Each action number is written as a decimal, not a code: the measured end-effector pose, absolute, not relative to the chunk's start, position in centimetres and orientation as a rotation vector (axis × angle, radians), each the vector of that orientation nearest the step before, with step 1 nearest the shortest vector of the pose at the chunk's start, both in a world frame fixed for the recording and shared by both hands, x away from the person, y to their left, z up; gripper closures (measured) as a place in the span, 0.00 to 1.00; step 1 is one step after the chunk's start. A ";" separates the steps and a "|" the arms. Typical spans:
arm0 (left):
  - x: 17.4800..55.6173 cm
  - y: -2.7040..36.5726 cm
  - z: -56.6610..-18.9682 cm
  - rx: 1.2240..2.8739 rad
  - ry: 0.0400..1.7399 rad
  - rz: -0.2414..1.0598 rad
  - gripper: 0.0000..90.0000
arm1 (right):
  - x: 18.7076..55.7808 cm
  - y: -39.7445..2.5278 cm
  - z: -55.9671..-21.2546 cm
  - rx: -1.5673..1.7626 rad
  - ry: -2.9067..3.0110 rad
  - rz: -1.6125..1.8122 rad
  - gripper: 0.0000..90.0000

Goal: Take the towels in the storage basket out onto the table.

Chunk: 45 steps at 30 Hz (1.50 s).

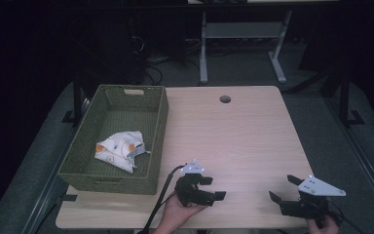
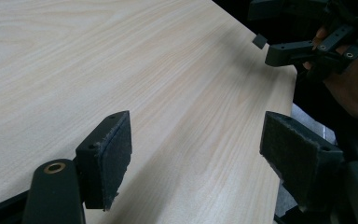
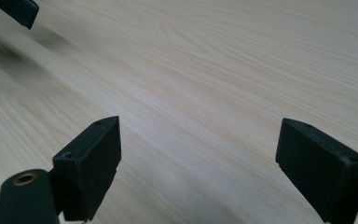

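Both grippers sit low at the near edge: left gripper and right gripper, jaws spread, empty. Far left, a patterned cloth, perhaps a pouch, lies in the green basket. Each gripper view confirms wide jaws over bare table, seemingly parked, awaiting work.

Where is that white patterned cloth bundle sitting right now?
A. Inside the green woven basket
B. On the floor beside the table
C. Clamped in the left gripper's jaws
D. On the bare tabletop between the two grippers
A: the high view shows the cloth bundle lying on the bottom of the green woven basket, while the left gripper and right gripper hover open over bare tabletop.
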<state>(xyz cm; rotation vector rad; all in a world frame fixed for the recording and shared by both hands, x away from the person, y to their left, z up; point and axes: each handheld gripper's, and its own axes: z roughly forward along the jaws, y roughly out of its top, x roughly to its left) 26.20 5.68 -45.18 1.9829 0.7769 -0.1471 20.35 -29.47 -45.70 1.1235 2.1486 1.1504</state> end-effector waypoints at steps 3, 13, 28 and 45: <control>26.3 5.9 -45.1 1.973 0.784 -0.155 0.27 | 20.5 -29.3 -45.7 1.116 2.155 1.150 0.15; 26.0 6.1 -44.9 1.960 0.796 -0.165 0.27 | 20.3 -28.7 -45.7 1.097 2.173 1.142 0.15; 28.0 5.5 -42.6 1.954 0.791 -0.150 0.25 | 20.4 -28.8 -45.8 1.110 2.157 1.145 0.15; 31.1 4.9 -40.1 1.917 0.825 -0.183 0.25 | 20.3 -29.0 -45.7 1.107 2.148 1.162 0.15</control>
